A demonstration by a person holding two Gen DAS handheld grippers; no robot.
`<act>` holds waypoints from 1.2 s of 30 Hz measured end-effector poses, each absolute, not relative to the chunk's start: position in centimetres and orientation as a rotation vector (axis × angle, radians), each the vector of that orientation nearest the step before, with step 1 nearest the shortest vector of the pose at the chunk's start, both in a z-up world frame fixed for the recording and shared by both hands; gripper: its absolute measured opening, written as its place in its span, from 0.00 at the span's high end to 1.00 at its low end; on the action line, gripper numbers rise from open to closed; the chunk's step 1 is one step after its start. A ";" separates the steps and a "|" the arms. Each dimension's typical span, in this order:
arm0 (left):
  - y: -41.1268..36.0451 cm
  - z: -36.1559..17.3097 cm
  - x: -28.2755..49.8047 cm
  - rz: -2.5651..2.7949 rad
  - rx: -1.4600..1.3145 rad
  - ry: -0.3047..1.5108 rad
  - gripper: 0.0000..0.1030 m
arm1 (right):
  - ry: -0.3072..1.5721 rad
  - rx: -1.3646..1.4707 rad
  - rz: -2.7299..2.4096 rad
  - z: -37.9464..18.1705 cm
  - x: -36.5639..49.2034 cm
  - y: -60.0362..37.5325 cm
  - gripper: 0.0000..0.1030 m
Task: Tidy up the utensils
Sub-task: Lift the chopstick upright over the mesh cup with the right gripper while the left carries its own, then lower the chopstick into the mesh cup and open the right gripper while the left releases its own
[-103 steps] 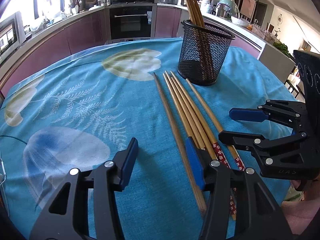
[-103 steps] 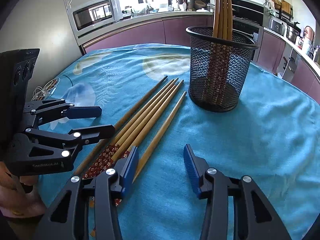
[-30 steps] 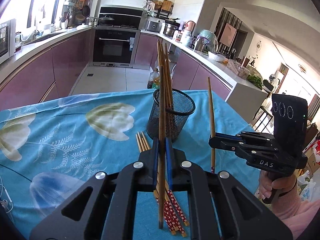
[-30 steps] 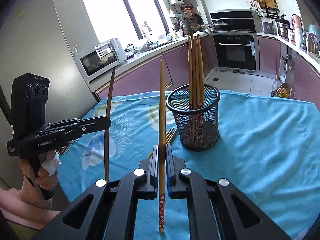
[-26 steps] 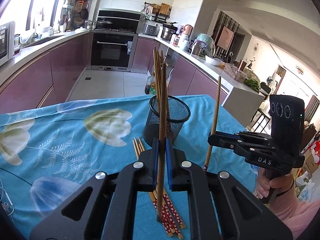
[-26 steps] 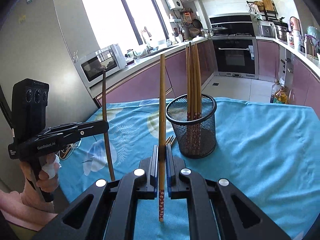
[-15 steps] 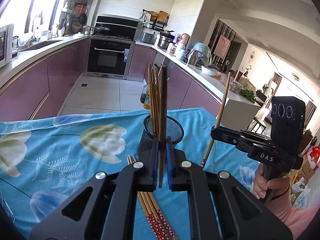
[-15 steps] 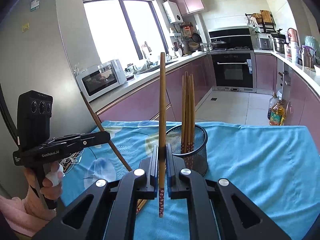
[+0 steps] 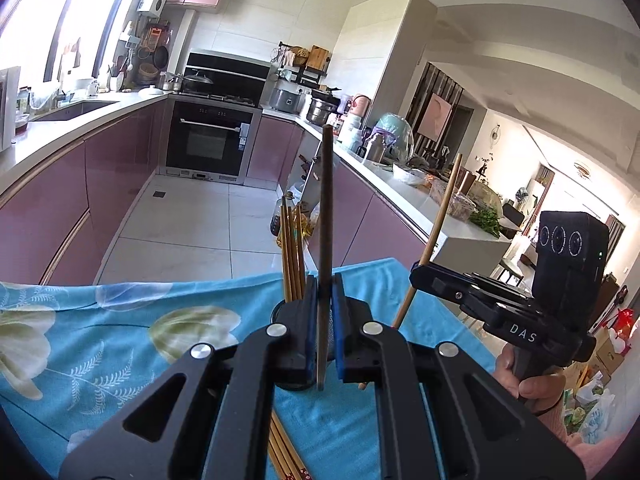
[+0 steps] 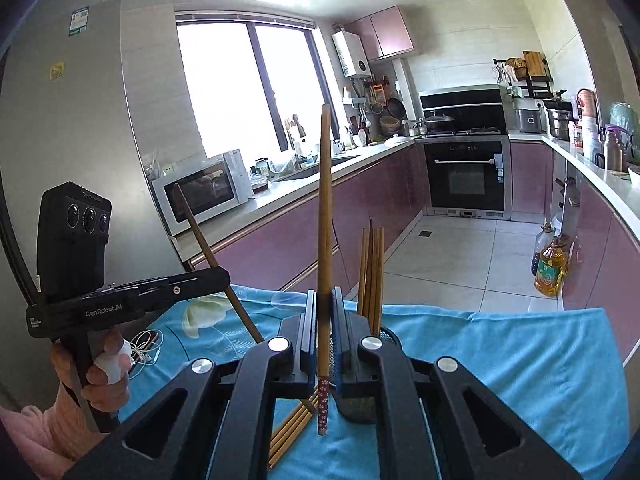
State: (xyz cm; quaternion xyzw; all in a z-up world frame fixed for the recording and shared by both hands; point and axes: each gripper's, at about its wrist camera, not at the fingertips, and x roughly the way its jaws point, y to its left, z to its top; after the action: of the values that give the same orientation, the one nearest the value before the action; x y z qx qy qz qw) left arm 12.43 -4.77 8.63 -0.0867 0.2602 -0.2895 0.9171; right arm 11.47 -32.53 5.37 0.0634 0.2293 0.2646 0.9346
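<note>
- The left gripper (image 9: 323, 334) is clamped on a dark chopstick (image 9: 325, 216) that stands almost upright between its blue pads.
- The right gripper (image 10: 325, 340) pinches a chopstick with a flowered red end (image 10: 324, 240), also upright.
- Just behind both tongs stands the black mesh holder (image 10: 390, 336) with chopsticks in it.
- Below the tongs, more chopsticks (image 10: 290, 428) lie on the blue tablecloth (image 10: 500, 360).
</note>
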 end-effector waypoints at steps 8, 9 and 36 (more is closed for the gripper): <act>-4.9 10.9 13.1 -0.588 -0.188 0.493 0.93 | 0.437 0.147 0.520 6.2 13.0 -32.7 0.94; -5.0 11.0 13.2 -0.588 -0.191 0.489 0.93 | 0.436 0.154 0.518 6.1 13.2 -32.8 0.94; -9.0 4.8 19.1 -0.557 -0.017 0.702 0.93 | 0.705 0.126 0.456 -0.4 18.9 -31.1 0.94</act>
State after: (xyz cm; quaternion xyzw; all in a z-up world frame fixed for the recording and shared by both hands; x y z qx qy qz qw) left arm 19.08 -8.96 4.83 -0.0082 0.3392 -0.2694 0.9013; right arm 18.95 -31.08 -0.36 0.0610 0.3421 0.2213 0.9112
